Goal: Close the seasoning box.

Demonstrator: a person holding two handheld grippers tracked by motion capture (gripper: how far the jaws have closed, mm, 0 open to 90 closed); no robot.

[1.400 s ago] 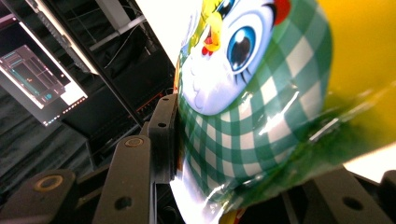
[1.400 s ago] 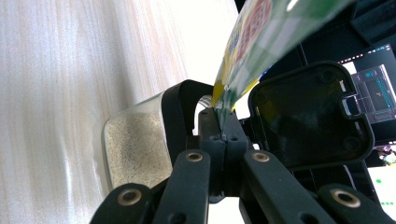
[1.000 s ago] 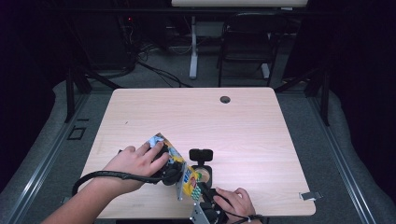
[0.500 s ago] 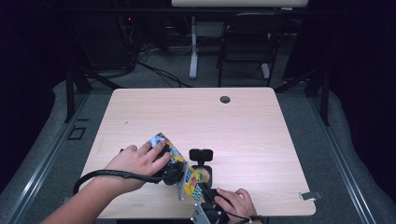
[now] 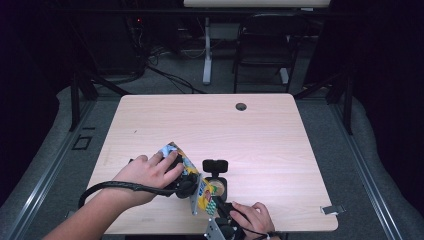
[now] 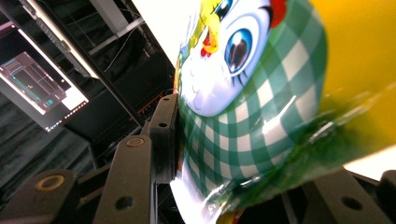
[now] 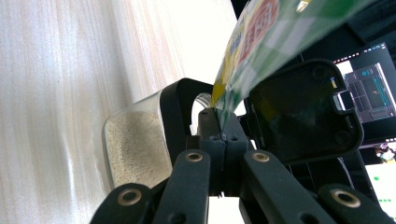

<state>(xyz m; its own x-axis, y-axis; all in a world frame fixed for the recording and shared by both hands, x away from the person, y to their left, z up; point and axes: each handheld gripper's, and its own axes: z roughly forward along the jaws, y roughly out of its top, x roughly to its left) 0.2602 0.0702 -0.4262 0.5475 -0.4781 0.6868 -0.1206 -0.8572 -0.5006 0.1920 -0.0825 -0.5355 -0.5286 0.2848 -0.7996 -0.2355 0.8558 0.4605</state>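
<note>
The right gripper fingers are pinched fully shut on the bottom edge of the snack bag, while the left gripper fingers are clamped partway around its upper body. The bag's long axis is tilted down over the open plastic container, touching-close. Everything's held near the pale wood tabletop front edge; a dark room lies beyond.

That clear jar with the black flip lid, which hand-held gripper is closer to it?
Right. The right hand-held gripper pinches the snack bag's bottom edge directly beside the jar. The left hand-held gripper grips the bag's upper part, farther left of the jar.
</note>
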